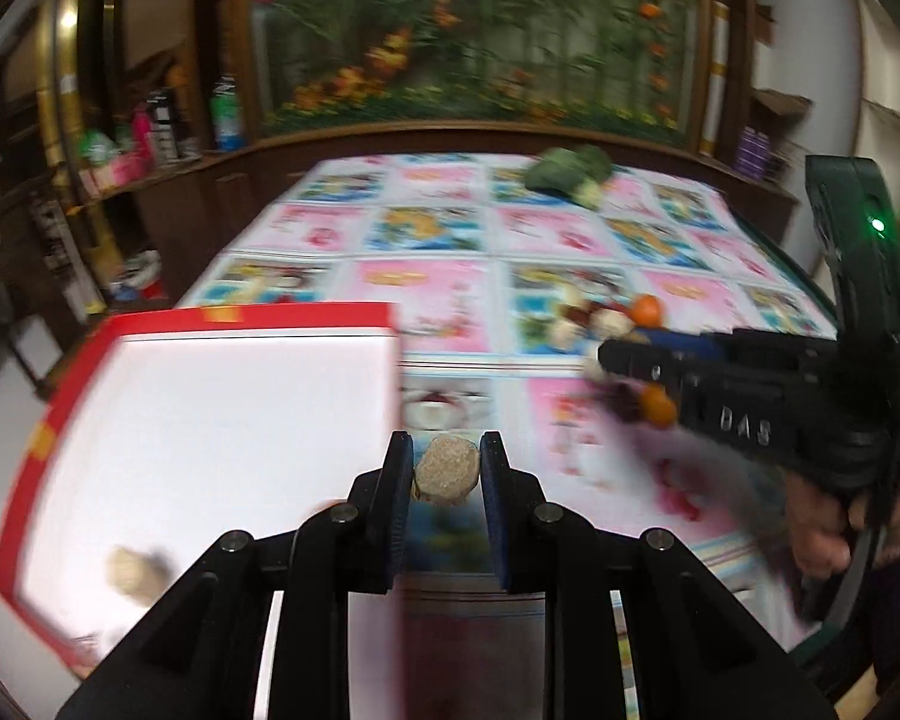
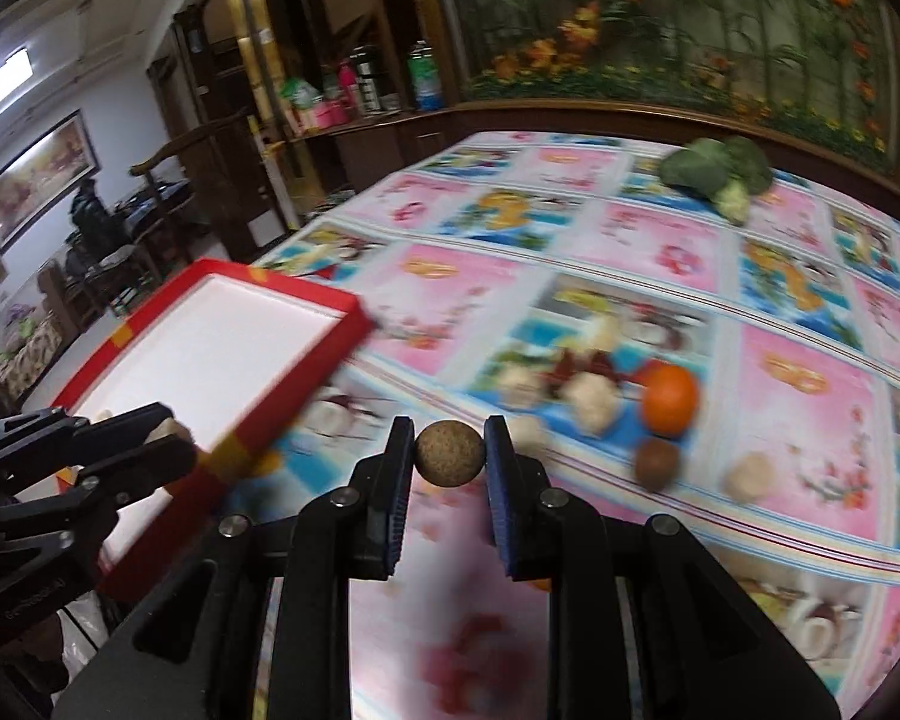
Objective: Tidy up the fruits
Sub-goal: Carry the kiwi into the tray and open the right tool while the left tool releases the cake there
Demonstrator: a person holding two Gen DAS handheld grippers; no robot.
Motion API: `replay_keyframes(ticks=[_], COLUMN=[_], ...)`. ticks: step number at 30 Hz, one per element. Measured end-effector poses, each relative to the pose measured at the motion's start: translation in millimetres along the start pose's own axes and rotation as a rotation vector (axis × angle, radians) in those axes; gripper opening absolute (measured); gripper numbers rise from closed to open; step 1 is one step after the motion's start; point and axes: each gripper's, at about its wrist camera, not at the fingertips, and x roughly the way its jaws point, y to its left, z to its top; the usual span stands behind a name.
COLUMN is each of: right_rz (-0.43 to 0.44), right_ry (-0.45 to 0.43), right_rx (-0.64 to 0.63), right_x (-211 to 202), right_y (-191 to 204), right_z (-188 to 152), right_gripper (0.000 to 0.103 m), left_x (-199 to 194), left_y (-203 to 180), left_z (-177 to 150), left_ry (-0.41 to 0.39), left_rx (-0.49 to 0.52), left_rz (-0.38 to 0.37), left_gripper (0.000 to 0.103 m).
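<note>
My left gripper point(image 1: 447, 450) is shut on a tan round fruit point(image 1: 447, 473), held just past the right rim of a red box point(image 1: 252, 317) with a white floor. One tan fruit point(image 1: 133, 571) lies inside the box near its front. My right gripper point(image 2: 449, 432) is shut on a brown round fruit point(image 2: 450, 456) above the tablecloth. In the right wrist view, the left gripper point(image 2: 174, 435) hangs over the red box point(image 2: 306, 384) at lower left. An orange point(image 2: 669, 399), a brown fruit point(image 2: 657, 462) and a tan fruit point(image 2: 750, 477) lie loose on the cloth.
A patterned pink and blue tablecloth point(image 2: 798, 420) covers the table. Broccoli point(image 2: 714, 171) lies at the far side, near a wooden ledge. Pale and dark red pieces point(image 2: 591, 399) sit beside the orange. Shelves with bottles point(image 2: 423, 81) stand beyond the table's far left.
</note>
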Motion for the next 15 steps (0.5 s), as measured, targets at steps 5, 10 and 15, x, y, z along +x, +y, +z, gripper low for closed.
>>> replay_keyframes(ticks=[5, 10, 15], right_rz=[0.075, 0.124, 0.145], right_ry=[-0.010, -0.010, 0.000], right_rx=[-0.039, -0.053, -0.076], right_x=[23, 43, 59], right_y=[50, 85, 112], right_z=[11, 19, 21], right_gripper=[0.026, 0.026, 0.026], left_x=[-9, -12, -7], left_y=[36, 65, 84], left_z=[-6, -14, -22], left_ry=[-0.028, -0.034, -0.019], left_rx=[-0.040, -0.070, -0.090], left_rz=[0.111, 0.192, 0.249], left_gripper=[0.022, 0.022, 0.022])
